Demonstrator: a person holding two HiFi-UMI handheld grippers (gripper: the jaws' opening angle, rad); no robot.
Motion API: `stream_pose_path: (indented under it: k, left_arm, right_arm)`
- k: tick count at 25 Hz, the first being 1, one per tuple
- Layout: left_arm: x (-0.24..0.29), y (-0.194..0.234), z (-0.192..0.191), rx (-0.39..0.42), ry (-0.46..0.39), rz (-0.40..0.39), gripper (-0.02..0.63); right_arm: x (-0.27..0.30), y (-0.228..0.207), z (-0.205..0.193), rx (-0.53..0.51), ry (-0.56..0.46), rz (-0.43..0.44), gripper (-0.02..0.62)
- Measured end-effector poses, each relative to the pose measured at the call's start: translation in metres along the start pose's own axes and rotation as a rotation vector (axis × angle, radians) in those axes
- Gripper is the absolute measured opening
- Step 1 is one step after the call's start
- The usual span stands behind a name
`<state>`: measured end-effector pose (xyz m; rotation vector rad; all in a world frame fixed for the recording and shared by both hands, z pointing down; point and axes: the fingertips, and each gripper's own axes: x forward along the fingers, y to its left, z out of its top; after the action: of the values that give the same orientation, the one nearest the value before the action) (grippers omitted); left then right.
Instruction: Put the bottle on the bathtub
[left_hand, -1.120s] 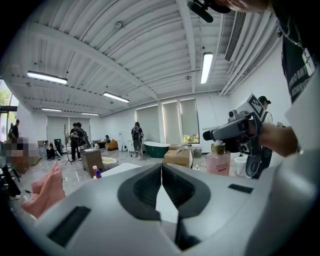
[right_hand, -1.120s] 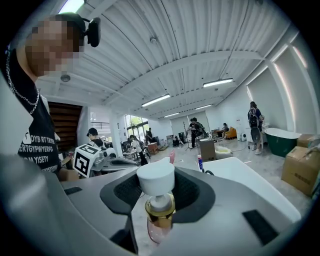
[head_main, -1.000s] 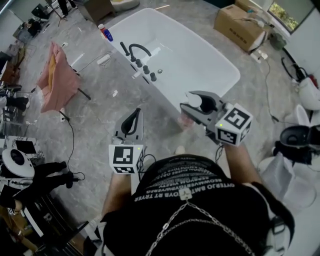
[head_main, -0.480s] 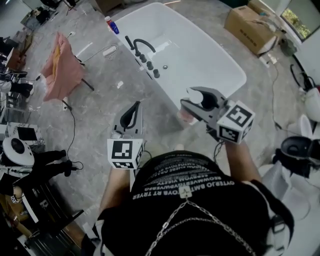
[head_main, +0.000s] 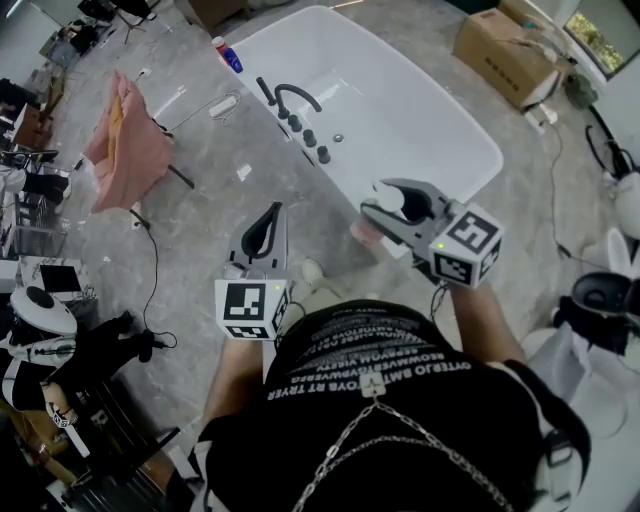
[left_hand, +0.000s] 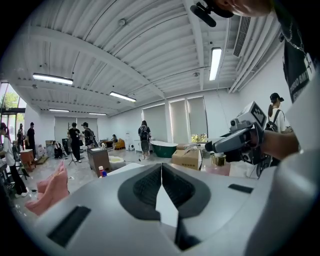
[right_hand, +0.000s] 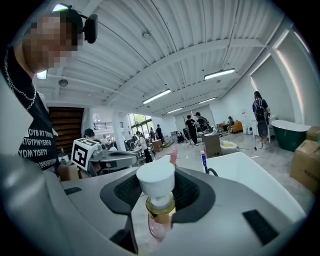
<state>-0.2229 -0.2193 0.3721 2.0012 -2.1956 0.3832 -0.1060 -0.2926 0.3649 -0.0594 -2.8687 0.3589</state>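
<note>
Far left, a pink cloth (head_main: 125, 140) hung over a stand on the floor (head_main: 210, 190), well apart from the work and with no part in the task.

Next, the left gripper (head_main: 272, 215) was held low in front of the person, over bare floor. Its jaws were pressed together with nothing between them. The left gripper view showed that gripper (left_hand: 161, 172) with its two pads meeting in one seam. Judged as parked, out of the way so the other hand could do the placing.

Further right, the bathtub (head_main: 410, 120) lay diagonal, white and empty. The faucet (head_main: 290, 97) and knobs sat on its long left rim. A small bottle (head_main: 228, 55) stood by the far corner; on the rim or the floor, could not tell.

The right gripper (head_main: 375, 200) hovered at the near end of the tub. Its jaws were clamped on the bottle (head_main: 368, 235) just under the white cap, with the pink body hanging below. The right gripper view showed the same gripper (right_hand: 156, 192) with the cap above the pads, the bottle (right_hand: 159, 222) upright and the tub ahead. Neck grip probably chosen so the base was free to land flat.

The bottle was in the air, beside or just over the near rim; the head view did not settle which. Task judged about midway: bottle in hand, not yet set down. The rim looked like a narrow ledge, so the risk was tipping into the tub or off onto the floor.

Far right, a cardboard box (head_main: 505, 50) sat on the floor beyond the tub, uninvolved.
</note>
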Motion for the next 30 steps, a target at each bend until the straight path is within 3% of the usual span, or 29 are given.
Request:
stream_pose_path:
  k: [6,12,30]
  left_arm:
    - [0.008,0.034,-0.006,-0.004,0.021,-0.011,0.006]
    - [0.019,0.063,-0.021,-0.004,0.047,-0.018,0.006]
    - [0.072,0.093,-0.045,-0.039,0.097,-0.088,0.006]
  right_arm:
    - [0.031,-0.017,-0.002,-0.006,0.027,-0.052,0.155]
    - [0.055,-0.057,-0.017,0.085,-0.001,-0.141,0.155]
    - [0.11,-0.158,-0.138,0.2,0.21,-0.357,0.155]
